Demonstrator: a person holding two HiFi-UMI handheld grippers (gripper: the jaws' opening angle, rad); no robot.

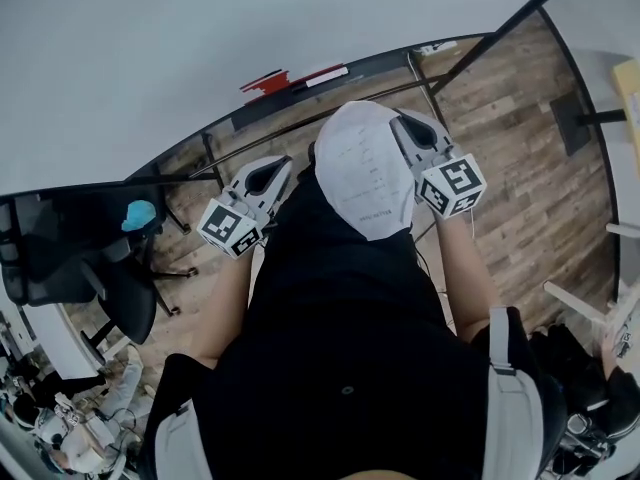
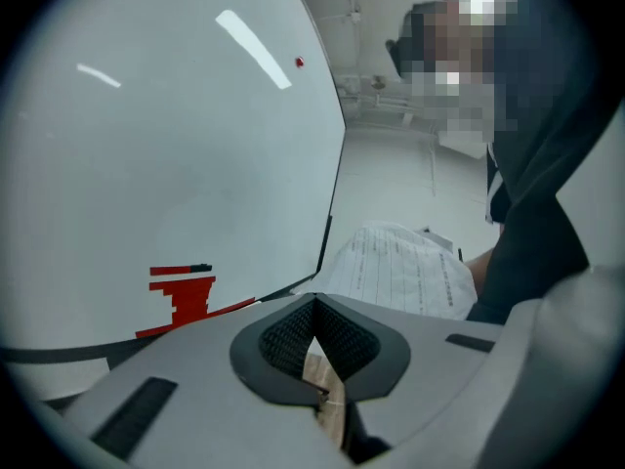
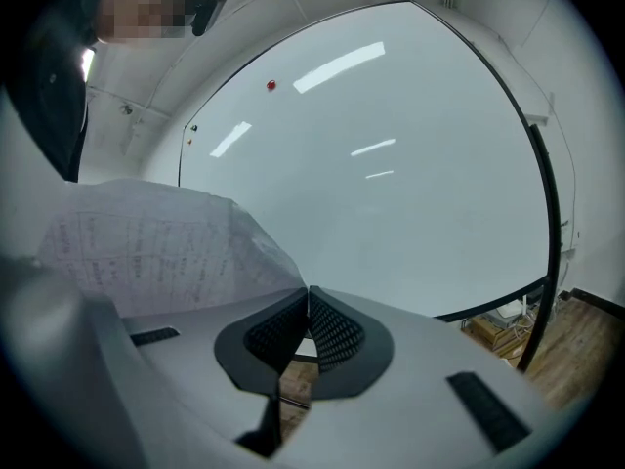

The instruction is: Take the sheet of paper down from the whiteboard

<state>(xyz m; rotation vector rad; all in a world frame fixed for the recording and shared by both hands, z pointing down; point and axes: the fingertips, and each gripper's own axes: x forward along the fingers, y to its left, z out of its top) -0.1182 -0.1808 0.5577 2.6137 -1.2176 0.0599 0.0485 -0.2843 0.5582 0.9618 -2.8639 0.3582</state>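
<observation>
The white printed sheet of paper (image 1: 365, 168) hangs free of the whiteboard (image 1: 200, 38), curled in front of my body. My right gripper (image 1: 408, 120) is shut on the sheet's right edge. In the right gripper view the sheet (image 3: 146, 247) runs from the left into the closed tips of the right gripper (image 3: 309, 291). My left gripper (image 1: 276, 166) is beside the sheet's left edge, shut and holding nothing. In the left gripper view the tips of the left gripper (image 2: 312, 306) meet, and the sheet (image 2: 405, 272) lies beyond them to the right, apart from them.
Red items (image 1: 285, 80) sit on the whiteboard's tray, and a small red magnet (image 3: 270, 85) stays on the board. A black office chair (image 1: 90, 258) stands at the left on the wooden floor (image 1: 530, 198). Boxes (image 3: 498, 325) lie under the board's right end.
</observation>
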